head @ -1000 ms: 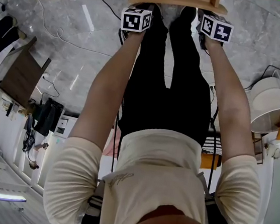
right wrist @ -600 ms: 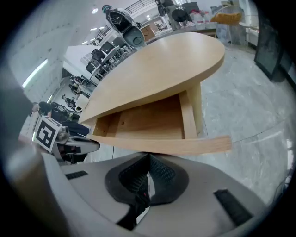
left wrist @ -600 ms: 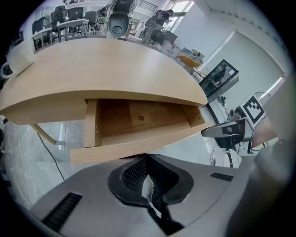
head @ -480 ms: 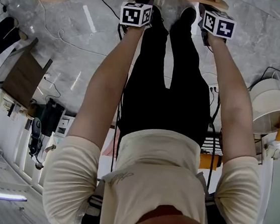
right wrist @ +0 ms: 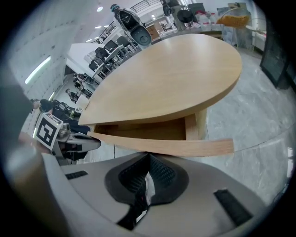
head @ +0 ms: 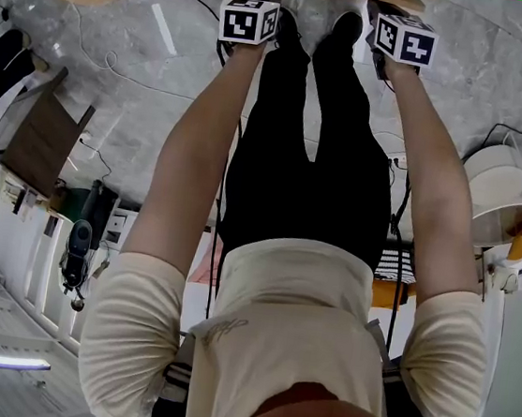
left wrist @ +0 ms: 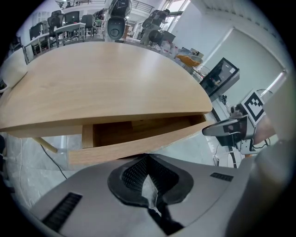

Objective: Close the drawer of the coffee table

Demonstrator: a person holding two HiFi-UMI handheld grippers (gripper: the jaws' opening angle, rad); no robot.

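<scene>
Drawer (left wrist: pixel 134 144) first: it stands part-way out of the coffee table (left wrist: pixel 106 78), its curved front panel clear of the rim, so that we look into the shadowed box behind it. That panel lies straight ahead of the left gripper (left wrist: pixel 147 158), right at its tips. Whether it touches or sits a hair short, we cannot say. The same holds on the other side, where the panel runs across just ahead of the right gripper (right wrist: pixel 148 158), with the drawer's side wall showing ahead and to its right.

Both tools have their jaws brought together with nothing between them. We judge that this is on purpose — a closed pair makes a blunt nose to push with, and there is nothing here to grasp. One gripper towards each end of the panel should keep the drawer square as it slides, rather than letting it skew and jam.

From the left gripper, the right one sits off to the right at about the same reach. In the head view the marker cube (head: pixel 249 20) of the left gripper and that of the right line up side by side at the table's edge, with the person's arms (head: pixel 196 157) stretched straight behind them. Below the tools lies grey marbled floor (head: pixel 143 94).

We judge the push begun but not done — the gap is open.
</scene>
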